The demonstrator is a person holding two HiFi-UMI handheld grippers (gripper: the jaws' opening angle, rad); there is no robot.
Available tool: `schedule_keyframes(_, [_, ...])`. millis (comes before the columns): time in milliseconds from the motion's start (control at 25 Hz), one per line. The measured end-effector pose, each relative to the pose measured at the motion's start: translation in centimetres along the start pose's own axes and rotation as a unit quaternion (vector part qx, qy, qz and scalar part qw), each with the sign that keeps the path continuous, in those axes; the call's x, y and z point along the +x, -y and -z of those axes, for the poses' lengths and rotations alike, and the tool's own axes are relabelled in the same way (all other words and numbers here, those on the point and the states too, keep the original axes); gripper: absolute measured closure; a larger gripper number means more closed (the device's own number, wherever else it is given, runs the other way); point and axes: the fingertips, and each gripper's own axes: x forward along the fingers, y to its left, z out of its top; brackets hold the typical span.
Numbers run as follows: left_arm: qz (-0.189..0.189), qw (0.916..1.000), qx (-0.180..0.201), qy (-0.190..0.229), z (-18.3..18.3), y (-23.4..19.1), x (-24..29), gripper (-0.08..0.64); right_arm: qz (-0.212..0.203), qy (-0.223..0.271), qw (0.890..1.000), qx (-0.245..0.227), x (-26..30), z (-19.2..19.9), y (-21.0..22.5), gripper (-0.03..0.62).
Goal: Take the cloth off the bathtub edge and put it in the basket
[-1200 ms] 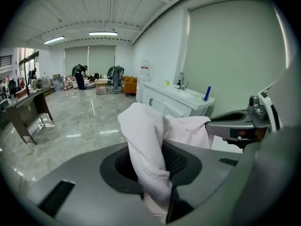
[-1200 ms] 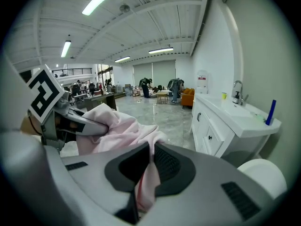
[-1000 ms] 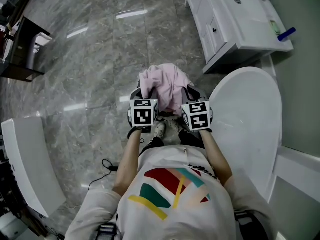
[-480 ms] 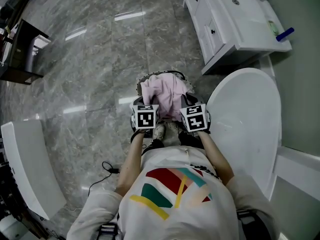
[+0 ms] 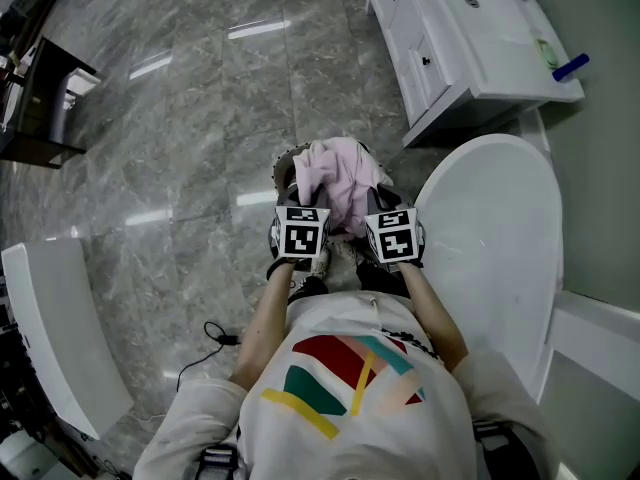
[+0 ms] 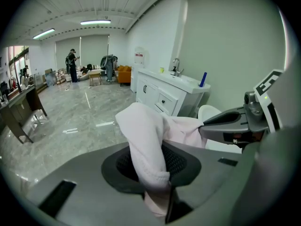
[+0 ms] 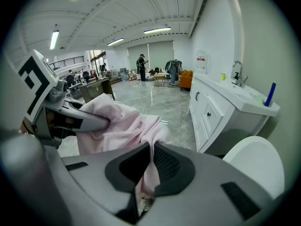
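A pale pink cloth (image 5: pixel 336 176) hangs bunched between my two grippers, over a dark round basket (image 5: pixel 284 164) on the floor in front of the person's feet. My left gripper (image 5: pixel 303 208) is shut on a thick fold of the cloth (image 6: pixel 143 145), which drapes over its jaws. My right gripper (image 5: pixel 376 210) is shut on a thinner fold of the cloth (image 7: pixel 148 166) that runs down between its pads. Each gripper shows in the other's view, at the cloth's far side. The cloth hides most of the basket.
The white bathtub (image 5: pixel 495 238) curves along the right, close to my right gripper. A white vanity with a sink (image 5: pixel 470 43) stands behind it. A white panel (image 5: pixel 50 328) lies at the left, a dark table (image 5: pixel 40 98) at the far left, a cable (image 5: pixel 215 333) on the floor.
Both grippers have sunk with the cloth toward the basket. The basket's rim now shows at the cloth's left. The left gripper has shifted slightly right.
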Motion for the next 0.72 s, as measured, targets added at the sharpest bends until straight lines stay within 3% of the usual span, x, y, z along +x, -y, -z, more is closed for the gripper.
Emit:
schedule_keyframes(320, [-0.016, 0.9994, 0.011, -0.03, 1.8, -0.5, 0.9, 0.451, -0.02, -0.005, 1.0, 0.003, 0.5, 0.3, -0.6, 0.554])
schedule_keyframes(400, [-0.03, 0.9984, 0.0, -0.048, 2.8, -1.0, 1.4, 0.383, -0.024, -0.005, 1.0, 0.009, 0.7, 0.5, -0.8, 0.551])
schedule_keyframes(480, [-0.044, 0.9976, -0.001, -0.053, 3.2, -1.6, 1.5, 0.324, -0.028, -0.002, 0.999, 0.02, 1.0, 0.2, -0.9, 0.423])
schedule_keyframes(720, [-0.051, 0.9972, -0.008, -0.055, 3.4, -1.8, 1.2, 0.316, -0.041, -0.017, 0.999, 0.011, 1.3, 0.6, -1.5, 0.414])
